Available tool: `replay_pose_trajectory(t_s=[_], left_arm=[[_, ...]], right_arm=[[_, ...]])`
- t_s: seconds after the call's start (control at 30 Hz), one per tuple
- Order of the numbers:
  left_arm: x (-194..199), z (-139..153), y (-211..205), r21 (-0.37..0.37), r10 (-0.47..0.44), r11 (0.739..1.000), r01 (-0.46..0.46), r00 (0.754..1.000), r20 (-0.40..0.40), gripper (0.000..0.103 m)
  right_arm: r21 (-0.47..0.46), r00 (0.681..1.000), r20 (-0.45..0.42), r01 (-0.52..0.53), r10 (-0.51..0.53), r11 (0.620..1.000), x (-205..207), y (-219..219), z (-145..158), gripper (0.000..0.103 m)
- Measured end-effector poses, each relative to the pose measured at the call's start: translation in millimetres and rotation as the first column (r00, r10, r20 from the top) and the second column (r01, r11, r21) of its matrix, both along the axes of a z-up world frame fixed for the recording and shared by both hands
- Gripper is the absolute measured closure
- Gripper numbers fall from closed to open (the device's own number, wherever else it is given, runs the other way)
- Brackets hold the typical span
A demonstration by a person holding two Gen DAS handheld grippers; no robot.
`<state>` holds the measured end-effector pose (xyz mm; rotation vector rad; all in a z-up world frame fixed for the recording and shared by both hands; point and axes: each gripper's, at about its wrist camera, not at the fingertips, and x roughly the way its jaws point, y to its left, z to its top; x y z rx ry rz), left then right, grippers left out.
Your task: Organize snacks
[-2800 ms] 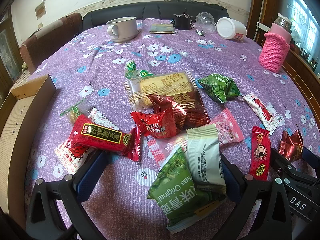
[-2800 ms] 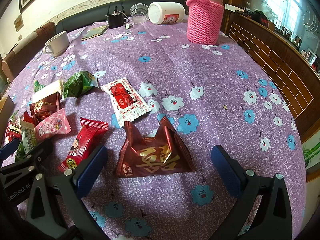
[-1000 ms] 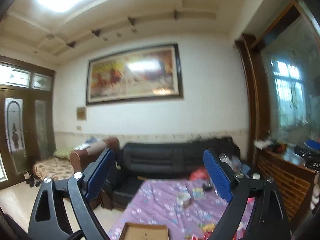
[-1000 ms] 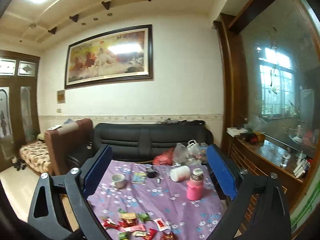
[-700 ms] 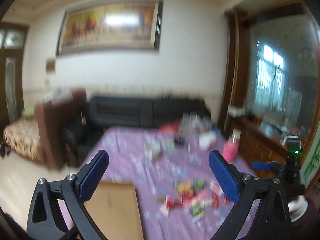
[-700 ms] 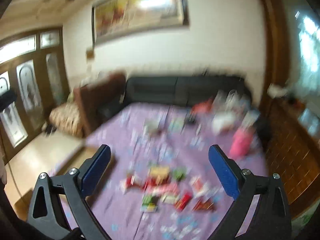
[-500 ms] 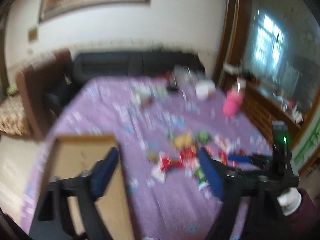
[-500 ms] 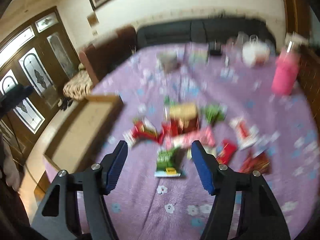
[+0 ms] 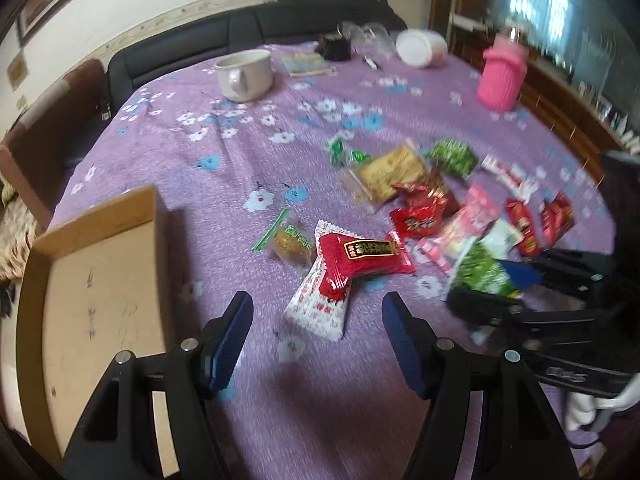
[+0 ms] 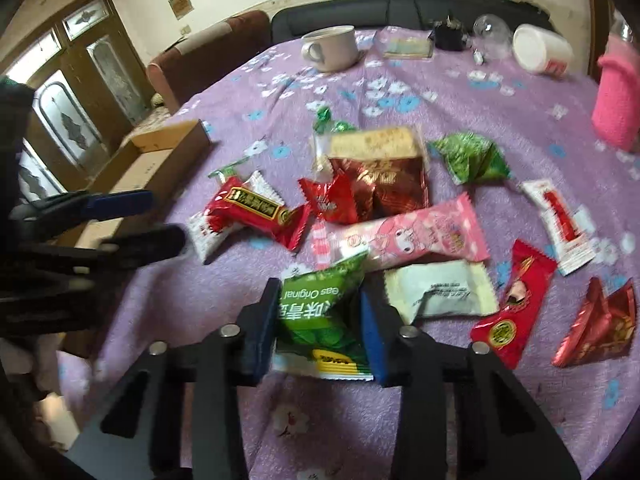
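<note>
The green pea packet (image 10: 320, 312) is flanked closely by the fingers of the right gripper (image 10: 320, 320) — the blue pads sit at both its sides, though whether it is actually pinched cannot be told. The packet lies near the tabletop's near edge, its top corner overlapping the pink snack bar (image 10: 404, 240), with a white packet (image 10: 440, 290) just beside it.

The left gripper (image 9: 316, 344) is held open above the purple floral tablecloth (image 9: 240, 152), nothing between its jaws — a white wrapper (image 9: 316, 308) and the red candy pack (image 9: 360, 260) lying on it are seen just ahead. A cardboard box (image 9: 96, 288) is set at the left edge of the tabletop. The remaining snacks are scattered mid-table, and a white mug (image 9: 244, 74) and pink knitted bottle (image 9: 502, 80) are placed toward the far edge.
</note>
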<state>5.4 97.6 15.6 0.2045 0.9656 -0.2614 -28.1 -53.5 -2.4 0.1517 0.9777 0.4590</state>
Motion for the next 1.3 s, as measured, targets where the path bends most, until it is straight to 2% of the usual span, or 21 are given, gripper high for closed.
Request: replay_pose_trajectory(t_s=[0.27,0.3,0.37,0.4,0.53,0.63,0.77,0.83,0.93,1.03,1.07,1.13,1.2,1.3], left_arm=[[23.6,-24.8,-14.7,0.073,-0.041,0.996,0.046,0.997,-0.067,0.038],[23.4,-24.4,-14.5,0.061,-0.046,0.997,0.05,0.997,-0.061,0.043],[23.9,-24.5,-11.8,0.001,-0.056,0.998,0.056,0.994,-0.091,0.065],[23.5,-24.1,-11.6,-0.004,-0.049,0.999,0.049,0.995,-0.09,0.07],[12.8,-23.8,-11.9,0.008,-0.023,1.0,0.024,0.997,-0.07,0.071],[-2.9,-17.6,-1.3,-0.04,0.004,0.999,-0.006,0.998,-0.063,0.071],[-36.1,-0.8,30.8,-0.144,0.064,0.987,-0.067,0.998,-0.022,0.071],[-51.8,6.7,51.1,-0.2,0.096,0.975,-0.095,0.995,-0.004,0.086],[-76.3,15.6,90.7,-0.295,0.163,0.943,-0.152,0.987,0.013,0.086],[-93.7,18.7,115.3,-0.336,0.222,0.92,-0.202,0.975,0.024,0.088],[-96.4,20.7,114.5,-0.338,0.211,0.922,-0.188,0.977,0.033,0.088],[-99.8,23.2,102.0,-0.334,0.165,0.933,-0.137,0.985,0.056,0.073],[-96.8,18.5,82.7,-0.325,0.113,0.941,-0.091,0.992,0.048,0.066],[-82.7,3.7,54.6,-0.283,0.039,0.959,-0.032,0.999,0.021,0.066]], right_arm=[[0.099,0.999,-0.048,0.006,-0.001,0.995,6.2,-12.3,-3.8,0.063],[0.104,0.999,-0.048,0.005,0.0,0.995,6.2,-12.8,-4.0,0.063],[0.104,0.999,-0.041,0.004,0.0,0.995,5.4,-12.9,-4.2,0.063],[0.097,0.999,-0.034,0.003,0.001,0.995,4.3,-11.8,-3.9,0.063],[0.051,1.0,0.0,-0.003,0.003,0.999,-0.5,-6.3,-2.8,0.063],[0.033,1.0,0.018,-0.008,0.008,0.999,-3.9,-3.7,-2.1,0.063],[0.083,1.0,0.013,-0.024,0.023,0.996,-10.9,-4.3,3.9,0.064],[0.094,0.999,0.03,-0.018,0.015,0.995,-19.8,-5.0,12.5,0.064],[0.133,0.999,0.044,-0.03,0.024,0.991,-34.7,-1.4,28.1,0.064],[0.104,0.996,0.075,-0.053,0.046,0.993,-45.7,13.5,43.8,0.064],[0.087,0.995,0.085,-0.061,0.054,0.994,-47.4,21.0,48.3,0.064],[0.08,0.994,0.088,-0.068,0.061,0.994,-48.1,31.6,52.1,0.064],[0.09,0.995,0.083,-0.07,0.063,0.993,-48.9,37.2,52.5,0.064],[0.113,0.996,0.062,-0.066,0.059,0.991,-49.9,40.5,49.0,0.064]])
